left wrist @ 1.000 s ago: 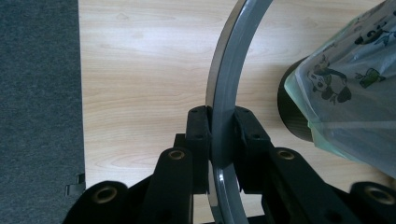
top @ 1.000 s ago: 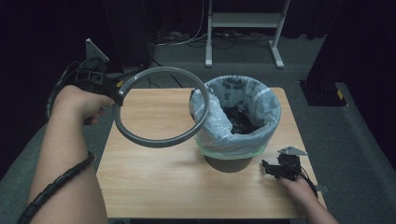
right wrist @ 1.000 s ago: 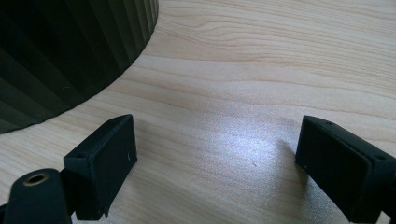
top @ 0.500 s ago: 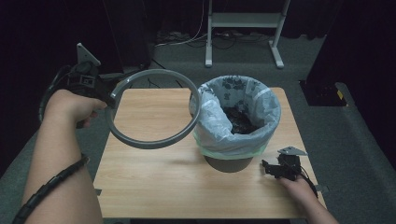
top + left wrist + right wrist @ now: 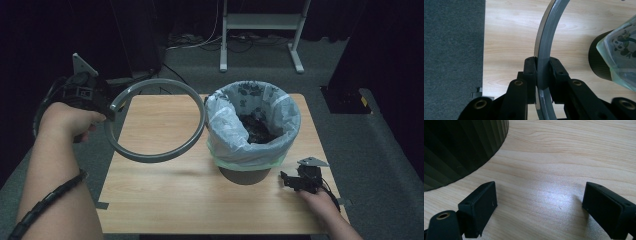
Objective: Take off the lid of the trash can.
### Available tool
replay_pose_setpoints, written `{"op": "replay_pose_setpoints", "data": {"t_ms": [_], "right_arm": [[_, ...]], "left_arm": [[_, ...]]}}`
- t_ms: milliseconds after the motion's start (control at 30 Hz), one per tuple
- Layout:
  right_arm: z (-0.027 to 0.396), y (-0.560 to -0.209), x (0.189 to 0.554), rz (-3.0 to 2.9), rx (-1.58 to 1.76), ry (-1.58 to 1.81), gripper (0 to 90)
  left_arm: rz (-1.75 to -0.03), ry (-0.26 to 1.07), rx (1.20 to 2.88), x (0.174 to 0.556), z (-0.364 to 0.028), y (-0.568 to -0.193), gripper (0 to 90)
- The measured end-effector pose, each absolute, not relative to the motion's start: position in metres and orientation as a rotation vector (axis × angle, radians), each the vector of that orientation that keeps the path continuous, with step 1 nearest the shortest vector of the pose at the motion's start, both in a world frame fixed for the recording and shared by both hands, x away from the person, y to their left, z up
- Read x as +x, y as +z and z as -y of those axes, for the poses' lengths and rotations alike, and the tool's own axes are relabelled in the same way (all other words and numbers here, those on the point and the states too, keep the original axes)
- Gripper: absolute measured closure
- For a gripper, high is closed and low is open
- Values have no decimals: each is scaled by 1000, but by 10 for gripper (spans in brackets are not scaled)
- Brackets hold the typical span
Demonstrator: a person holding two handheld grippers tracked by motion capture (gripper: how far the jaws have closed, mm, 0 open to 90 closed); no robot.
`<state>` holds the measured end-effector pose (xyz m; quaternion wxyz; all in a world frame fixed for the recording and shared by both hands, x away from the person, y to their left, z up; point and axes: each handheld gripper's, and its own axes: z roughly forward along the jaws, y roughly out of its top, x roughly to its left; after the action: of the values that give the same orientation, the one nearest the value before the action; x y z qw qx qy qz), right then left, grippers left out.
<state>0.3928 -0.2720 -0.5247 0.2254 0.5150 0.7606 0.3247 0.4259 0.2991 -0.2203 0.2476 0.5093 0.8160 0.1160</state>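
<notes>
A large grey ring hangs tilted over the left half of the wooden table. My left gripper is shut on its left rim. In the left gripper view the pads clamp the ring's band edge-on, with my left gripper above the table's left edge. A dark ribbed bin lined with a pale printed bag stands right of centre, with dark scraps inside. The ring's right side is close to the bag. My right gripper rests on the table beside the bin's base; here my right gripper is open and holds nothing.
Grey carpet lies left of the table. A white metal stand and cables are on the floor behind it. A dark box sits on the floor at the right. Bare wood stretches in front of the bin.
My left hand has carried the ring leftward and slightly down, away from the bin. The right gripper has not moved.
</notes>
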Motion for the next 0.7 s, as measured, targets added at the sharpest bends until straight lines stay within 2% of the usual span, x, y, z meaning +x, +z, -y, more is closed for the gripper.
{"op": "replay_pose_setpoints", "data": {"t_ms": [700], "right_arm": [[272,-525,393,-2098,1421,895,118]], "left_arm": [[-2226,329,1388,426,-305,-237,776]]}}
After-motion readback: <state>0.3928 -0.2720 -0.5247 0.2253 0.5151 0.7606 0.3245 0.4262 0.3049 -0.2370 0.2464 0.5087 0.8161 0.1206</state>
